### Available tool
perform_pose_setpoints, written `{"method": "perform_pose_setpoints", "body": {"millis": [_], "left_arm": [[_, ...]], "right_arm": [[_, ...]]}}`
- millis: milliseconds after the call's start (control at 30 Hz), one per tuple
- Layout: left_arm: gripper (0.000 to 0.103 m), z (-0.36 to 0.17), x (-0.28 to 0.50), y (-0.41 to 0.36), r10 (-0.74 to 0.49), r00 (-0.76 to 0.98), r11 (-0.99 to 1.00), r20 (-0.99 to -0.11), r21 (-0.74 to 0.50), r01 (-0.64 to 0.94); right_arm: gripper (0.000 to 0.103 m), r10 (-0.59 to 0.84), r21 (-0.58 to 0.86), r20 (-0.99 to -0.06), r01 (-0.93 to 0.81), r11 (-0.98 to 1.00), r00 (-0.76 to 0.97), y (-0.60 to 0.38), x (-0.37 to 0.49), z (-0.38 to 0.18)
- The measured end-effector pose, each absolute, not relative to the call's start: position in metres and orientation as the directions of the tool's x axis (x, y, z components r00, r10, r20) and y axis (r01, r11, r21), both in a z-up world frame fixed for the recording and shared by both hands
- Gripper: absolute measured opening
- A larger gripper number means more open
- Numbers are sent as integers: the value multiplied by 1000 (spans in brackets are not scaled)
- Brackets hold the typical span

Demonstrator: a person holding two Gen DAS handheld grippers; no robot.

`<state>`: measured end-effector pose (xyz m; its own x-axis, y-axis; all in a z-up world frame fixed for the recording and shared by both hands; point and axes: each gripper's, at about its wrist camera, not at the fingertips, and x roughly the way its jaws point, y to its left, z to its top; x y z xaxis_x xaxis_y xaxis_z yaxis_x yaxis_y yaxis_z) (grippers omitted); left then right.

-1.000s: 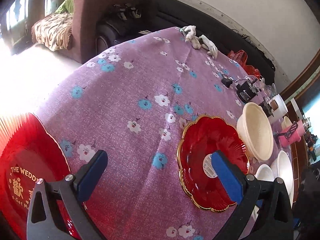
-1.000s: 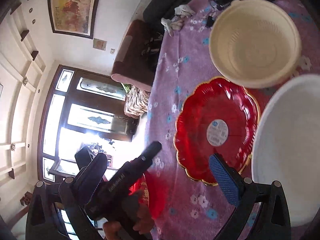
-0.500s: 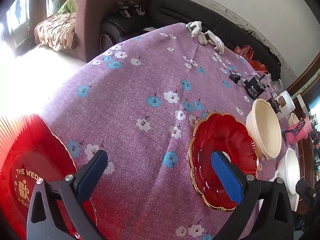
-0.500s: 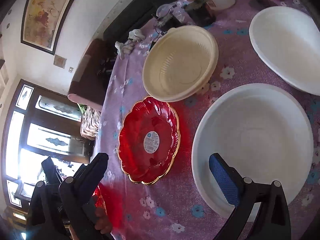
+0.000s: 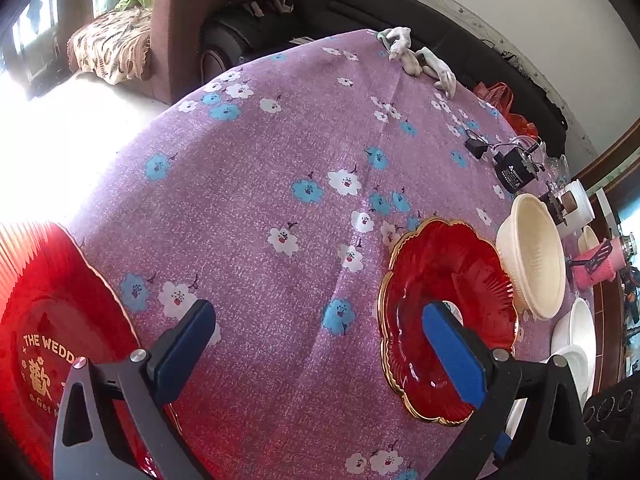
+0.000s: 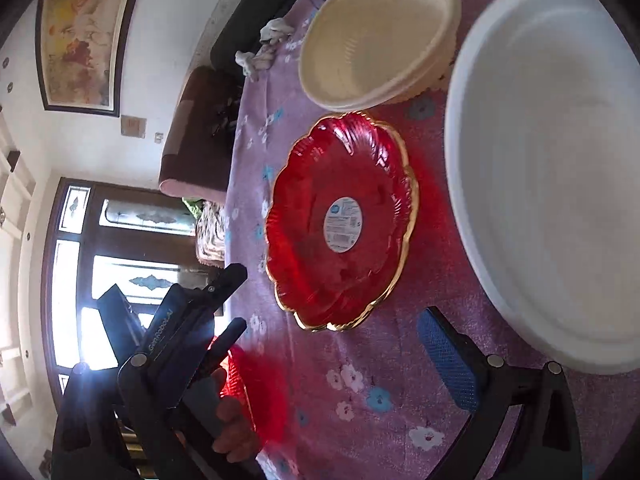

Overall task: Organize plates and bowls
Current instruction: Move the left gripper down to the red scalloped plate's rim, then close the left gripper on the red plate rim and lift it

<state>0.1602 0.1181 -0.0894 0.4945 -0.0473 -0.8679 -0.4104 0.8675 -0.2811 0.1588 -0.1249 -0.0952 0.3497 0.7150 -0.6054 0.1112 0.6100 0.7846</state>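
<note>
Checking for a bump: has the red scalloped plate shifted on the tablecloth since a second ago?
No. In the right wrist view the plate lies as before, just beside the cream bowl on the tablecloth; only the cameras moved.

Two fisheye views, each looking forward along a handheld gripper's two blue-padded fingers (image 5: 452,354). The left wrist view sits low over the near edge of the tabletop (image 5: 280,160), facing across its purple floral cloth toward a dark sofa (image 5: 400,8) and the wall. The right wrist view is rolled sideways, close above a white bowl (image 6: 548,168), facing along the tabletop toward a glazed door (image 6: 120,248). Both views share the scalloped red plate (image 5: 444,312) and the cream bowl (image 5: 532,256) just beyond it. The right view also takes in the left gripper (image 6: 168,344).
</note>
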Motion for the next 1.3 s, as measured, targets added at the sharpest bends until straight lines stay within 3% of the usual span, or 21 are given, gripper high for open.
{"method": "perform_pose_setpoints", "body": {"millis": [500,833,1033,1067,1233,1300], "left_arm": [[103,-89,188,97,-150,470,855,-870,-353,-380],[103,-96,196,101,-234,460,842,-857,-415,-344],[102,-91,192,97,-257,474,854,-842,-428,-296],[101,-90,192,96,-260,475,855,-841,-429,-291],[66,-96,194,91,-314,447,850,-838,-458,-261],[58,-99,194,91,-329,435,847,-838,-465,-256]], "right_arm": [[102,710,814,-578,220,538,402,-146,191,-112],[83,743,837,-547,222,500,385,-154,200,-120],[58,721,818,-571,203,538,393,-157,199,-120],[54,719,816,-574,201,542,392,-157,199,-121],[32,690,794,-601,199,575,404,-160,198,-124],[27,684,788,-607,199,582,405,-160,198,-125]]}}
